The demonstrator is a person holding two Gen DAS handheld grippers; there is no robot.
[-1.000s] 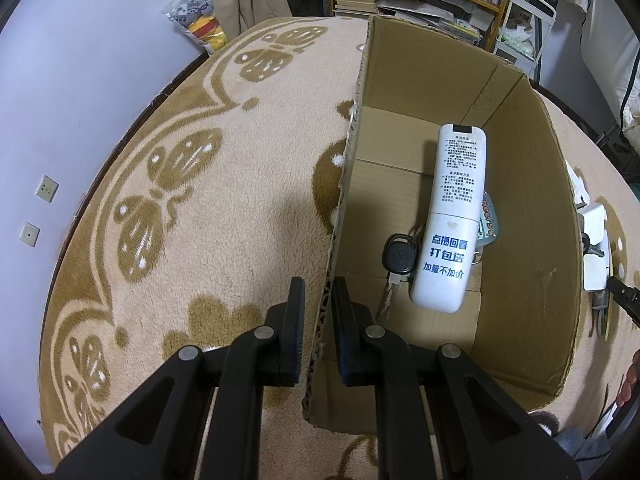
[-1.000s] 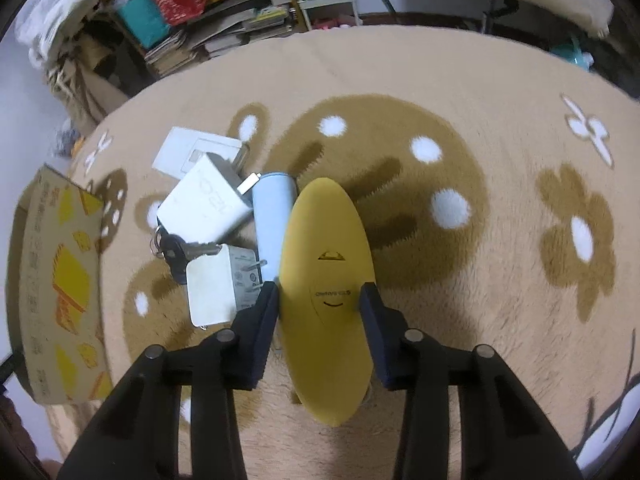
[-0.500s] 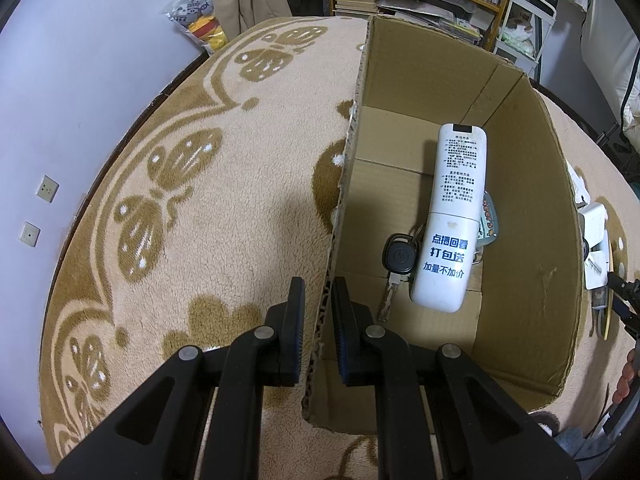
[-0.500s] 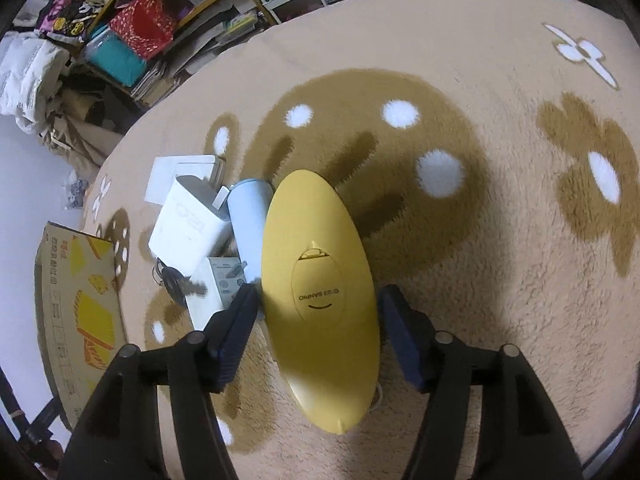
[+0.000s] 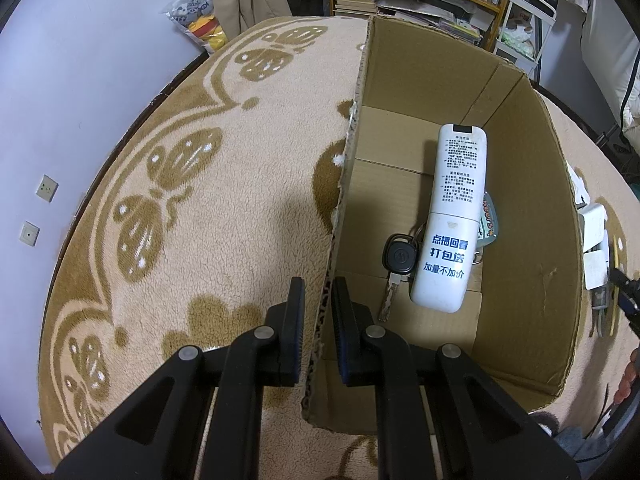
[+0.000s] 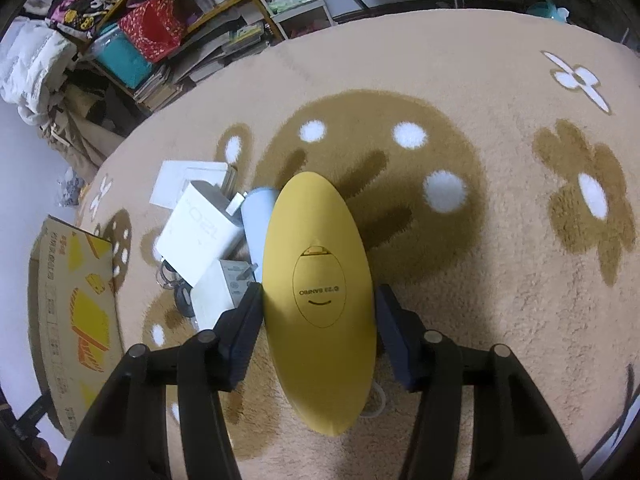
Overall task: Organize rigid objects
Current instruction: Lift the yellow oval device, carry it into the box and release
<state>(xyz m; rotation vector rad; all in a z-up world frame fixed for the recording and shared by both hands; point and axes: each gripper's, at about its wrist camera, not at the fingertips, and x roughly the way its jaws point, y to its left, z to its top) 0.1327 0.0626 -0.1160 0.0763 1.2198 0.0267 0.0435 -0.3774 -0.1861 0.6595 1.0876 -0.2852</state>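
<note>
Left tongs (image 5: 318, 312) pinching side wall of brown cardboard box (image 5: 520, 208), steadying. Right tongs (image 6: 318, 320) squeezing flat yellow oval case (image 6: 318, 292). Keep level, carry over box, drop beside white remote (image 5: 450, 224).

We cannot see most of the tag (image 5: 489, 220) or the key ring under the remote (image 5: 452, 220). The yellow case (image 6: 320, 296) hides part of the blue tube (image 6: 256, 224); charger print is too small.

- Left tongs (image 5: 318, 312): matte black plastic links are seen, joined by round silver rivets, with ribbed dark-blue pads on flat fingers (image 5: 295, 320).
- Right tongs (image 6: 318, 320): the same black linkage, silver rivets and dark-blue pads are shown.
</note>
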